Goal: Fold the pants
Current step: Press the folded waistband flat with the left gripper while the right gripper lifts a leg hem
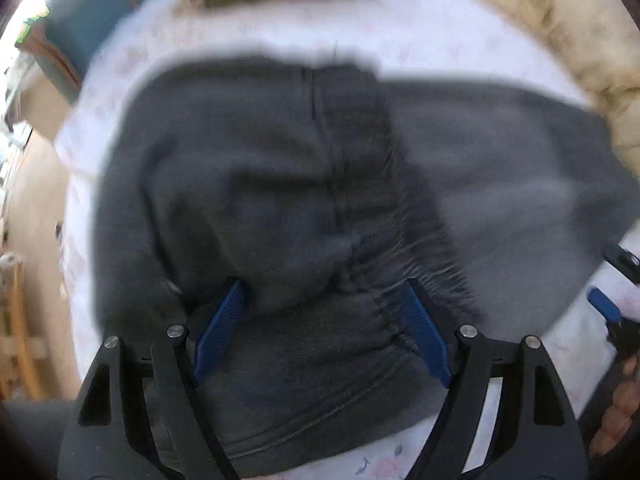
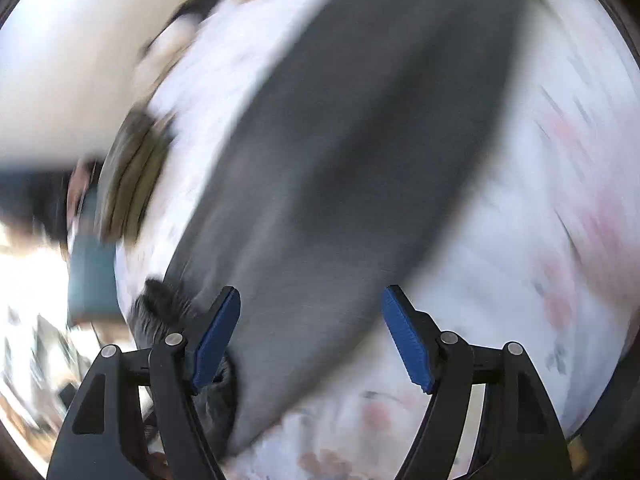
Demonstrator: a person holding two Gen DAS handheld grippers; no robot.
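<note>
I see a wide white bedsheet with faint pink flowers [image 1: 420,28]; beige floor lies at the left. The dark grey fleece pants [image 1: 260,168] lie spread on it. My left gripper [image 1: 324,320] stands wide over the waistband, my right gripper [image 2: 310,332] wide over a leg.

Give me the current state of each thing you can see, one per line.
Pants: dark grey, rumpled on the bed, one leg stretched out, not yet folded.
Left gripper: open over the waistband, pads not pressing.
Right gripper: open, holding nothing.
Bedsheet: floral, under the pants.
</note>
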